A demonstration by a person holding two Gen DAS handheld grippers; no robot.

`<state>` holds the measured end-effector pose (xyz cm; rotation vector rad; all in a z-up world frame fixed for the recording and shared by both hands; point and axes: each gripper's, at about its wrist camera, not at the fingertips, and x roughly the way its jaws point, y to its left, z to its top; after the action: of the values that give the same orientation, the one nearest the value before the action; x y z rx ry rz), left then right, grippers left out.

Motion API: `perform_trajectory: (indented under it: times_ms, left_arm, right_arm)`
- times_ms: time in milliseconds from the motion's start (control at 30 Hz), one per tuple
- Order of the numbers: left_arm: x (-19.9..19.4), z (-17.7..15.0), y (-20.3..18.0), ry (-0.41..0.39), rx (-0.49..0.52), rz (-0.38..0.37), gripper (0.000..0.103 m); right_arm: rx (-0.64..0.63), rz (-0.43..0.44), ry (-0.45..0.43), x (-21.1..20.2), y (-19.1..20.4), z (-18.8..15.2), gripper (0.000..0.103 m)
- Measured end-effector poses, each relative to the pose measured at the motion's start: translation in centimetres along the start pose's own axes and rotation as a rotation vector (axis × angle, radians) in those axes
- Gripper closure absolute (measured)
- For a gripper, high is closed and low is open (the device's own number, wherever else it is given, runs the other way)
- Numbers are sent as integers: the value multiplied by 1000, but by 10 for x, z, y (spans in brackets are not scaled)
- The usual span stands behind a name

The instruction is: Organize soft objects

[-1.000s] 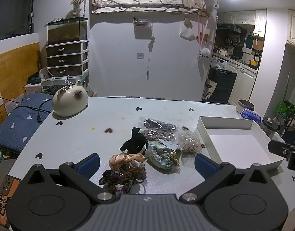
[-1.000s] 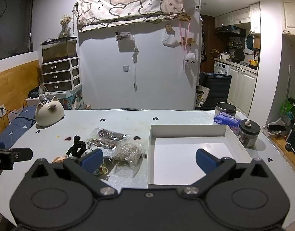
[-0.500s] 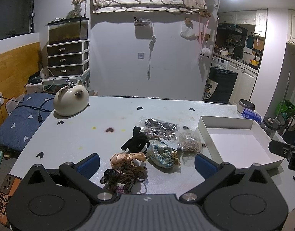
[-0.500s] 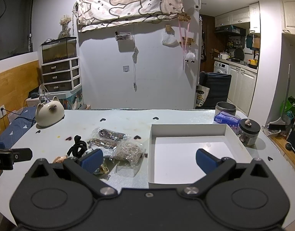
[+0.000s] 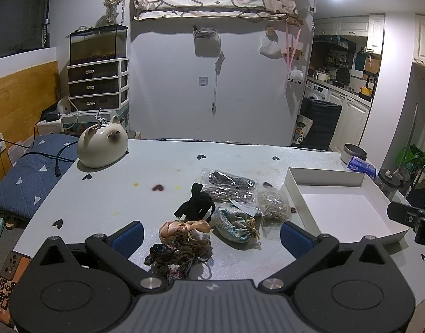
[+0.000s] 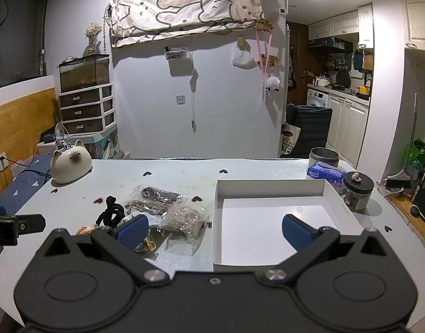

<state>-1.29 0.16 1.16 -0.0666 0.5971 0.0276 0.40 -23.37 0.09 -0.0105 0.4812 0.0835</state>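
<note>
Both claws, left claw [image 5: 211, 234] and right claw [image 6: 214, 229], spread wide, holding nothing. Dark crocheted yarn scrunchie [image 5: 175, 256] on tabletop [image 5: 123, 194], nearest left claw, w/ white cardboard tray [image 6: 270, 191] right. Judged light, squashy; pinch mid-bundle.

From my feed, the tabletop [image 5: 146, 211] looks smooth with a faint sparkly sheen. The white box [image 6: 270, 191] reads as matt cardboard. I see a satin peach ribbon [image 5: 182, 229] shining softly, a fuzzy dark yarn bundle [image 5: 173, 258], a patterned cloth pouch [image 5: 232, 223] and crinkly clear plastic bags [image 5: 229, 186]. The cat-shaped jar [image 5: 101, 145] looks like glossy ceramic. My left tool [image 5: 211, 236] is matt black plastic with blue pads [image 5: 128, 236].
</note>
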Motion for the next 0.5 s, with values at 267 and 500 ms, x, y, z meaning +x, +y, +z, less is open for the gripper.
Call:
perform_trajectory:
  times_ms: [267, 500]
  left_arm:
    - [1, 0, 0, 0, 0, 0, 0]
    - [1, 0, 0, -1, 0, 0, 0]
  right_arm:
    - [1, 0, -1, 0, 0, 0, 0]
    - [2, 0, -1, 0, 0, 0, 0]
